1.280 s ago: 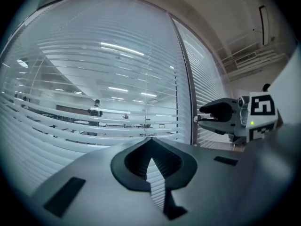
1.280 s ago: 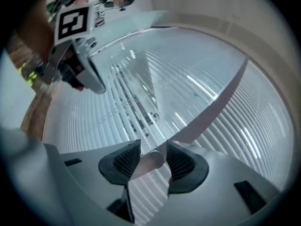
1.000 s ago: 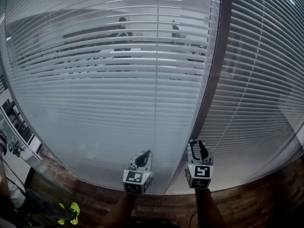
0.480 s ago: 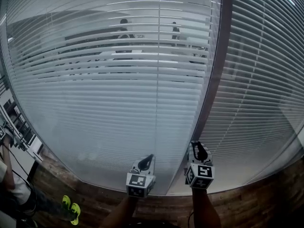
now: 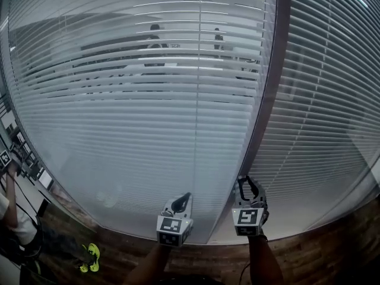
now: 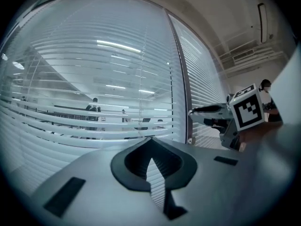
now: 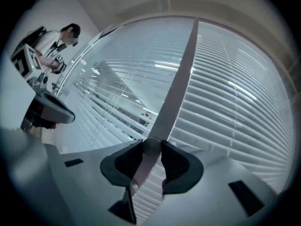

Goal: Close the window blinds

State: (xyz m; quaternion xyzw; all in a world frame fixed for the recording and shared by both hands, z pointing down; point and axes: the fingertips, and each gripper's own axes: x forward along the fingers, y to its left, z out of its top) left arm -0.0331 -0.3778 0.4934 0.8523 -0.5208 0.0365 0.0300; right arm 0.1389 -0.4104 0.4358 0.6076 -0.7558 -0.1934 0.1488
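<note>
At the foot of the dark mullion [image 5: 268,100], my right gripper [image 5: 248,184] has just been closing, and its jaws clamp a small round knob [image 7: 151,146] from both sides. Beside it, my left gripper [image 5: 180,200] faces the glass, jaws together and empty. Window blinds [image 5: 136,100] hang behind the glazing, the upper slats partly open.

Two blinds: left blind [image 5: 136,117], right blind [image 5: 320,100]. One post [image 5: 270,82]. One knob [image 7: 151,146]. Two claws: left claw [image 5: 183,196], right claw [image 5: 248,181]. Two figures beyond the slats: left figure [image 5: 154,35], right figure [image 5: 218,38]. One bystander [image 7: 47,42].
</note>
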